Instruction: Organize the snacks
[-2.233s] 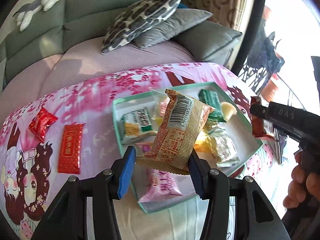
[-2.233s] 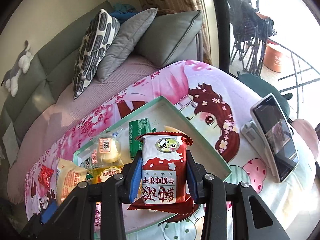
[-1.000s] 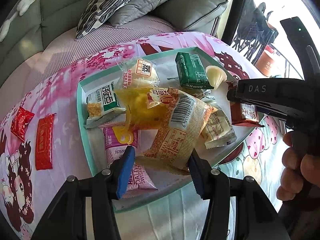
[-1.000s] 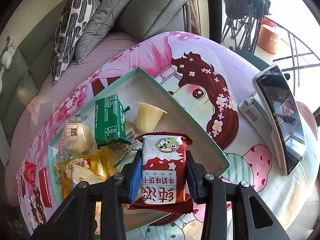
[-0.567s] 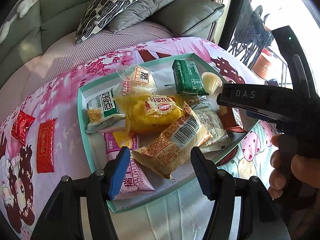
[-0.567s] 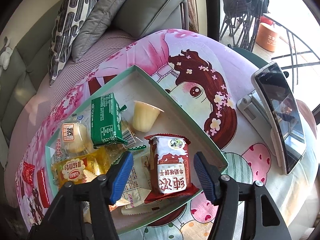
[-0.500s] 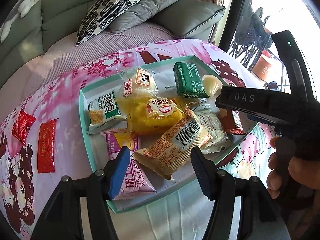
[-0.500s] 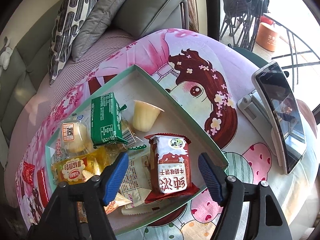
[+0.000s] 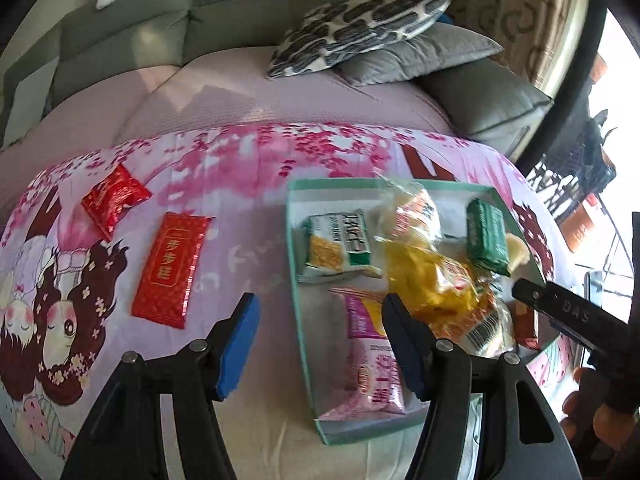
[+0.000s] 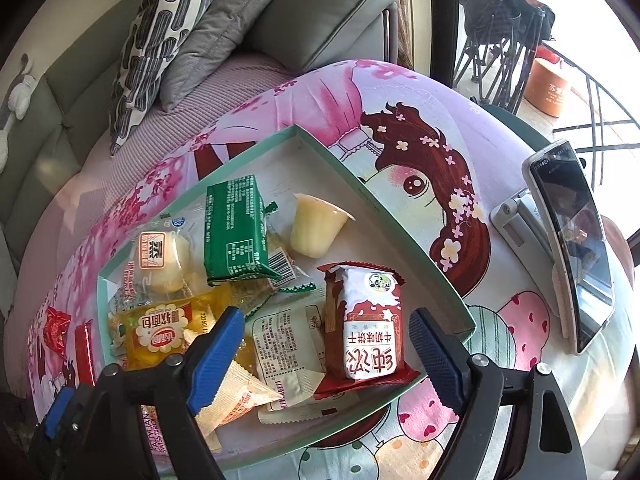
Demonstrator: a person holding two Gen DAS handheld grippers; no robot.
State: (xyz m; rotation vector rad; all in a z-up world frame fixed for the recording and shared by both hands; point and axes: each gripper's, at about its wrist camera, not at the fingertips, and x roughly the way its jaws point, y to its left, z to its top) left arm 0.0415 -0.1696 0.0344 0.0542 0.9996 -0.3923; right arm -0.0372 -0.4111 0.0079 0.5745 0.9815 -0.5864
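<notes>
- Right wrist view: the right tool [image 10: 326, 354] is seen with jaws opening, pads clear of the red milk-biscuit pack [image 10: 366, 330] lying between them in the green tray [image 10: 404, 236].
- Left wrist view: the left tool [image 9: 320, 340] is seen open and empty, held over the tray's left rim, with two red packets [image 9: 170, 266] lying on the bench [image 9: 248, 184].

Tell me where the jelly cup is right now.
In the right wrist view the jelly cup lies on its side in the tray, near its far right wall, just right of the green packet and beyond the red-and-white biscuit pack.
</notes>
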